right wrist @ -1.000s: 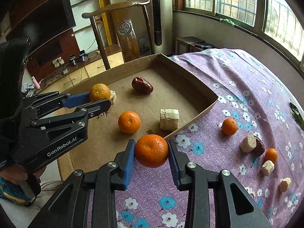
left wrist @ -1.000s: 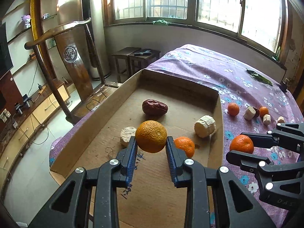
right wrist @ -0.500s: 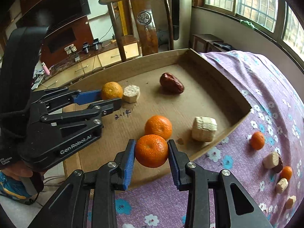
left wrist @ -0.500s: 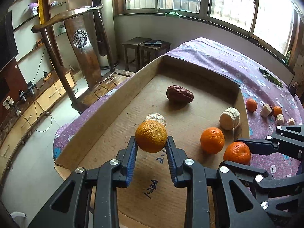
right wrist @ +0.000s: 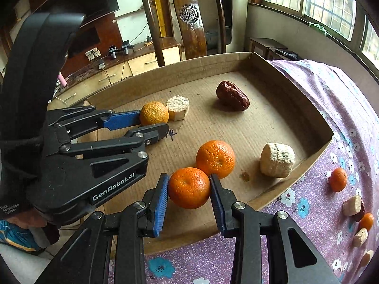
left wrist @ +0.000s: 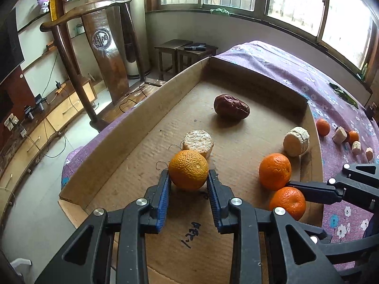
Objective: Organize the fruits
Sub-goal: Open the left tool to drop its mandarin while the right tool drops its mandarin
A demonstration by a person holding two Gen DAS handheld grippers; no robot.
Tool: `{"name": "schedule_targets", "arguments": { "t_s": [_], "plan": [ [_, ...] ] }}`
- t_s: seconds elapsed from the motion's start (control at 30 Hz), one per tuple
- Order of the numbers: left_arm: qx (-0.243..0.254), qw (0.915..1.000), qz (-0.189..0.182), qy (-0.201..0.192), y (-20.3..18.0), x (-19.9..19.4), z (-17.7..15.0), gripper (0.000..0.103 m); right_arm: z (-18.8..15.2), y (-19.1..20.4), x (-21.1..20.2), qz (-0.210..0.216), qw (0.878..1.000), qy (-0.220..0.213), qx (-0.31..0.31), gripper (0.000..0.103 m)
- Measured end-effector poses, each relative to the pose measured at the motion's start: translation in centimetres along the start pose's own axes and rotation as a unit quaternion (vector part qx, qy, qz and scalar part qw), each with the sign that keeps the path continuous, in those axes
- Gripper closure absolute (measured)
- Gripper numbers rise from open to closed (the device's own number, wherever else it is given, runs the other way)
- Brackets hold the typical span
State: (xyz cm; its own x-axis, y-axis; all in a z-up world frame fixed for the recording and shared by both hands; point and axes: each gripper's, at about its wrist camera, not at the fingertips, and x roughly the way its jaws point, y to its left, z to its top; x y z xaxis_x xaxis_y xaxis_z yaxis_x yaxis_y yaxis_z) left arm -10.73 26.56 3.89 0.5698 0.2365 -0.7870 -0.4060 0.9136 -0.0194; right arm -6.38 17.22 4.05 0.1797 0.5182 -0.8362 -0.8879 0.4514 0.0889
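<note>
Three tangerines are sitting in or over the cardboard tray (right wrist: 281,67) right now. The left hand-held gripper (left wrist: 188,181) is pinching a paler tangerine (left wrist: 188,170), which is touching a pale cut chunk (left wrist: 198,141). The right hand-held gripper (right wrist: 189,185) is squeezing a deeper orange tangerine (right wrist: 189,187), stem dimple facing up, pressing against a loose third tangerine (right wrist: 215,159). One wrinkled red date (right wrist: 232,95) is lying with its long axis running diagonally across the tray floor. A second pale chunk (right wrist: 277,159) is lying on its side near the tray's edge. Two smaller tangerines and several pale chunks are waiting on the purple floral cloth (right wrist: 343,99). "GenRobot.AI" is showing on the left gripper's body.
</note>
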Motion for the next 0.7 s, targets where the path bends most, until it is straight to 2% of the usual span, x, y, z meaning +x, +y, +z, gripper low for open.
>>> {"name": "schedule_targets", "arguments": {
  "t_s": [0.17,0.23,0.27,0.37,0.43,0.5,0.57,0.7],
  "plan": [
    [-0.005,1.0000,0.003,0.001,0.0,0.0,-0.1,0.070,-0.2,-0.3,-0.1,0.003,1.000,0.000,0.008,0.064],
    [-0.007,1.0000,0.006,0.000,0.0,-0.2,-0.2,0.048,-0.4,-0.5,-0.3,-0.001,1.000,-0.001,0.012,0.064],
    [-0.009,0.9999,0.007,-0.004,0.1,-0.3,-0.1,0.044,-0.4,-0.5,-0.5,-0.001,1.000,-0.004,0.013,0.063],
    [-0.007,0.9998,0.013,-0.016,-0.2,-1.0,0.1,0.041,-0.7,-0.6,-1.3,-0.002,1.000,-0.013,0.017,0.062],
    [-0.008,0.9996,0.011,-0.023,-0.4,-1.4,0.1,0.034,-1.0,-0.7,-2.1,-0.004,1.000,-0.021,0.019,0.062],
    [-0.005,0.9995,0.011,-0.029,-0.7,-1.9,0.1,0.034,-1.3,-1.0,-3.0,-0.007,0.999,-0.031,0.024,0.059],
    [0.001,0.9994,0.006,-0.034,-1.4,-2.3,0.3,0.034,-1.8,-1.5,-3.9,-0.012,0.999,-0.039,0.031,0.055],
    [0.014,0.9988,-0.008,-0.046,-3.2,-3.3,0.4,0.025,-3.1,-2.9,-5.9,-0.026,0.997,-0.054,0.054,0.055]
  ]
}}
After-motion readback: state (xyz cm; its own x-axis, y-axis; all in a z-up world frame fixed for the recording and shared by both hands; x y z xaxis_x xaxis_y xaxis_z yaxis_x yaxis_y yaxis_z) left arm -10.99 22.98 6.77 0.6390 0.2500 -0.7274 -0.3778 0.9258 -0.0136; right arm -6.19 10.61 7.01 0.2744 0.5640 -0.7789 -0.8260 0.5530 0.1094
